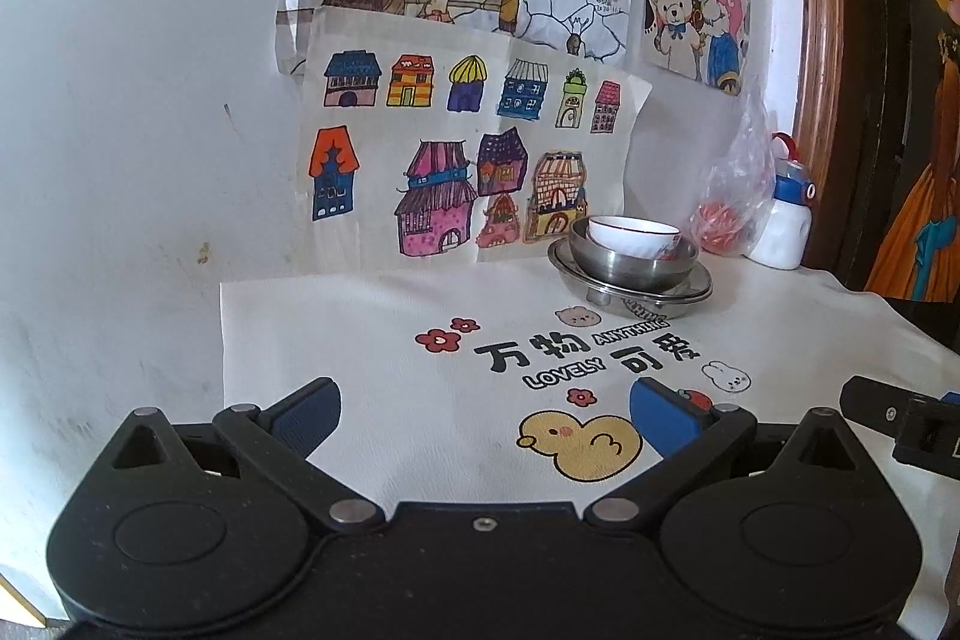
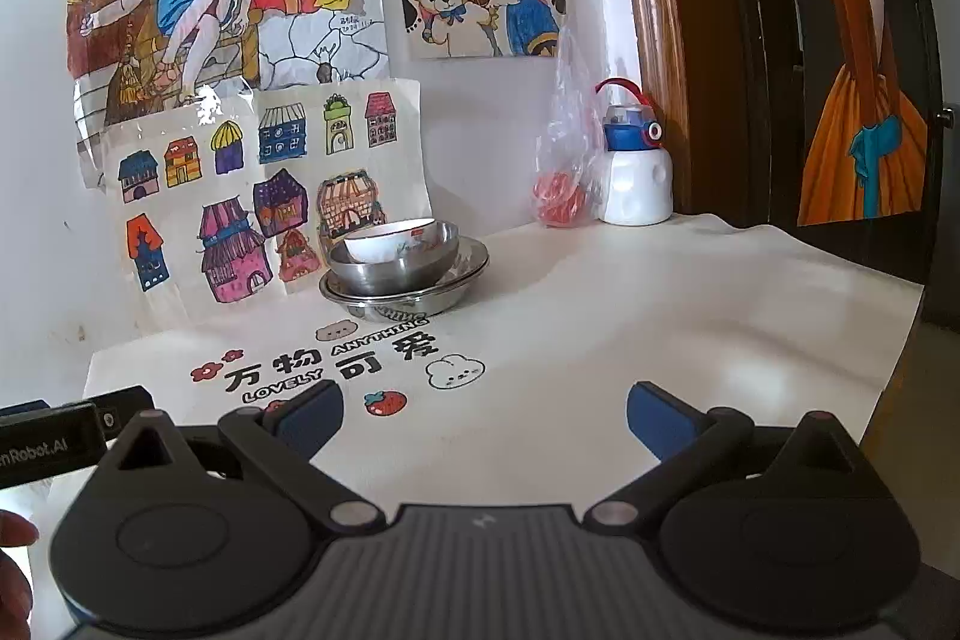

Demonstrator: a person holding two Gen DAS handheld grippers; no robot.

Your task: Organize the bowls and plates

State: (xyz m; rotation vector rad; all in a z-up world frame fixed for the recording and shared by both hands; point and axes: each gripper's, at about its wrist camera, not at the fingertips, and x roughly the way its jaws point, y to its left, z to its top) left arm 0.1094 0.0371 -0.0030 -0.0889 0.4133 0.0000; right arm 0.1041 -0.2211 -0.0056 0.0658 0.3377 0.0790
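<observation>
Dishes nested centre frame: white bowl [image 2: 393, 239] inside steel bowl [image 2: 396, 268] on steel plate [image 2: 462, 289]. Stacking appears complete. Left gripper [image 1: 485, 415] and right gripper [image 2: 485, 415] both spread wide, empty.

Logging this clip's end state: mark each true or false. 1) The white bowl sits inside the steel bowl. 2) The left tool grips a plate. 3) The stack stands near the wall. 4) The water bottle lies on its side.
1) True: the white bowl sits tilted in the steel bowl, on a steel plate.
2) False: the left tool is open and empty, as is the right tool.
3) True.
4) False: the water bottle stands upright.
</observation>
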